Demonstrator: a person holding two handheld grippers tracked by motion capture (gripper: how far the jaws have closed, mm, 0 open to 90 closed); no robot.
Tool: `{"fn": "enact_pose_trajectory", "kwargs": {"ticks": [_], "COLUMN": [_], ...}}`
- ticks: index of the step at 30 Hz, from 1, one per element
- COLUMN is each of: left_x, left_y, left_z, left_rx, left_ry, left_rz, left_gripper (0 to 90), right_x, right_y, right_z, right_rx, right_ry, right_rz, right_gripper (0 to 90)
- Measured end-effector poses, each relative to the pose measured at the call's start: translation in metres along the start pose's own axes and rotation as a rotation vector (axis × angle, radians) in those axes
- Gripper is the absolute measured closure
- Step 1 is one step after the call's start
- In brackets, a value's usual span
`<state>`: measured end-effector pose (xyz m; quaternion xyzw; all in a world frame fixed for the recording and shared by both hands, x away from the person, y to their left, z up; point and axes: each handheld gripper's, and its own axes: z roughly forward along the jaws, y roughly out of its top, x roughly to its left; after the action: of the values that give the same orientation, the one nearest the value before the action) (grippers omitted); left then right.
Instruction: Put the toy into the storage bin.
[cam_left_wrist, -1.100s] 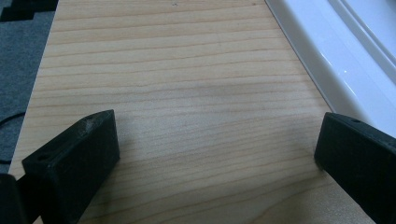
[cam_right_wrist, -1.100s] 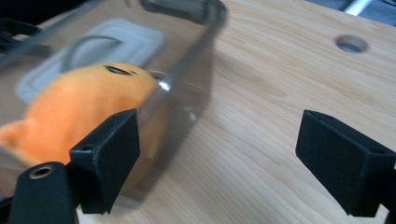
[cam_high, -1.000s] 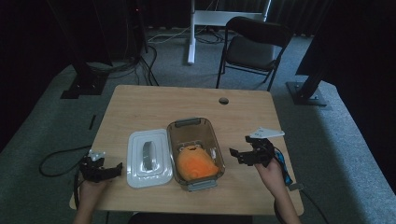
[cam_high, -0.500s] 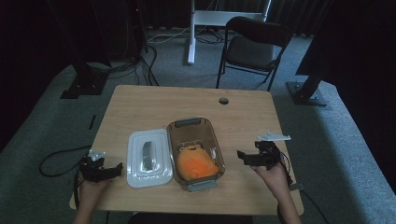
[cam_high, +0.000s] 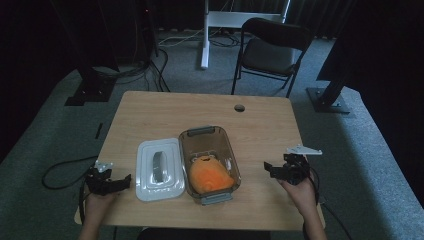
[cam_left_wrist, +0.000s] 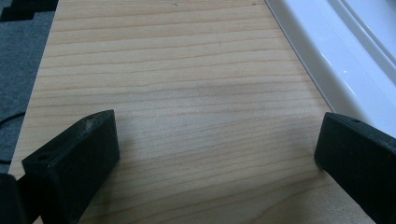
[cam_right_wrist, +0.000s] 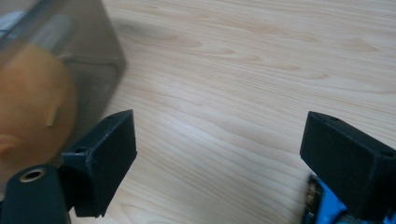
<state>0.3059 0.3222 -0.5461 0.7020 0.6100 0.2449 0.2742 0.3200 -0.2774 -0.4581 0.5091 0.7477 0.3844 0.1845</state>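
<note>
Right gripper (cam_high: 274, 170), black and held in the person's right hand (cam_high: 299, 187), sits low over the wooden table with its jaws spread wide and nothing between them; in the right gripper view (cam_right_wrist: 219, 161) bare wood grain lies in the gap. Just off its left jaw stands the clear, smoke-tinted plastic container (cam_high: 210, 162), oblong with grey clip handles at both ends, and the gripper's tips point toward its long side without touching it. Inside that container, at the end nearer the person, lies a soft orange lump (cam_high: 209, 175), which the right gripper view shows as a blurred orange mass (cam_right_wrist: 32, 112) behind the tinted wall. Beyond the container, touching or nearly touching its far long side, a white rectangular plastic lid (cam_high: 158, 168) with a grey raised grip in the middle lies flat on the table. Left gripper (cam_high: 114, 184), also black and held in the person's left hand (cam_high: 97, 204), rests near the table's front edge on the other side of that lid, jaws likewise spread with only wood between them (cam_left_wrist: 217, 154); the lid's white rim (cam_left_wrist: 336, 60) runs just past its right jaw. Farther out, the light wooden table (cam_high: 200, 107) has a small round dark grommet (cam_high: 239, 107) near its back edge, and a black folding chair (cam_high: 272, 50) stands on grey carpet behind it.
</note>
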Motion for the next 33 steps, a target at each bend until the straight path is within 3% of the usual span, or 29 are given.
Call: {"fn": "enact_pose_trajectory", "kwargs": {"ticks": [33], "left_x": [0.0], "left_y": [0.0], "left_z": [0.0], "left_rx": [0.001], "left_ry": [0.0], "left_rz": [0.0], "left_gripper": [0.3], "right_x": [-0.063], "right_y": [-0.058], "right_z": [-0.002], "right_rx": [0.113], "right_ry": [-0.205], "right_rz": [0.152], "right_gripper": [10.3]}}
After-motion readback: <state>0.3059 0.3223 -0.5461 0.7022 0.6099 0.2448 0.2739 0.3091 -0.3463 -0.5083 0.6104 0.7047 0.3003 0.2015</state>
